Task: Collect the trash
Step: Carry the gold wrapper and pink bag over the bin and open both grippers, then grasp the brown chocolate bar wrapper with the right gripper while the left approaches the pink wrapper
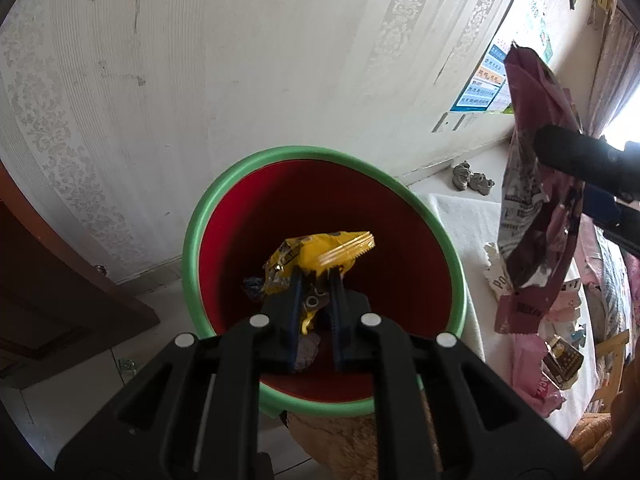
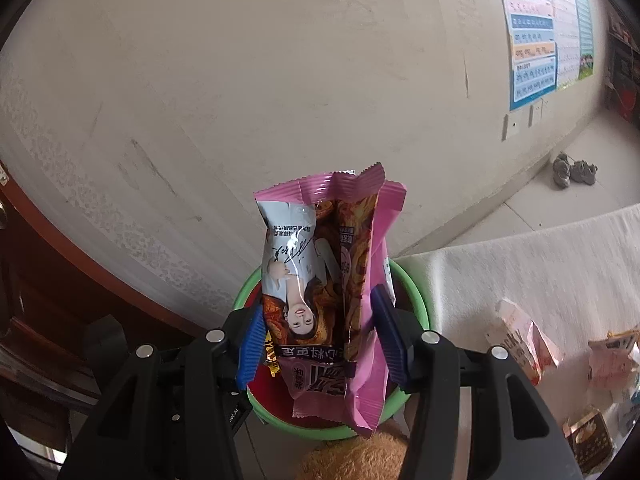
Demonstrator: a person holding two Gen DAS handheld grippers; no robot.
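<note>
A trash bin with a green rim (image 1: 208,204) and red inside stands below both grippers; its rim also shows in the right wrist view (image 2: 416,300). My left gripper (image 1: 317,276) is shut on a yellow snack wrapper (image 1: 320,254) and holds it over the bin's mouth. Other scraps lie at the bin's bottom. My right gripper (image 2: 320,320) is shut on a pink snack bag (image 2: 328,280) and holds it upright above the bin. The same bag (image 1: 532,184) hangs at the right of the left wrist view.
A white cloth surface (image 2: 520,280) to the right holds several wrappers and a small box (image 2: 590,440). A wallpapered wall (image 1: 240,60) stands behind the bin, a brown door (image 1: 60,300) at left. Shoes (image 2: 572,170) lie on the floor. A tan plush thing (image 2: 360,460) sits below the bin.
</note>
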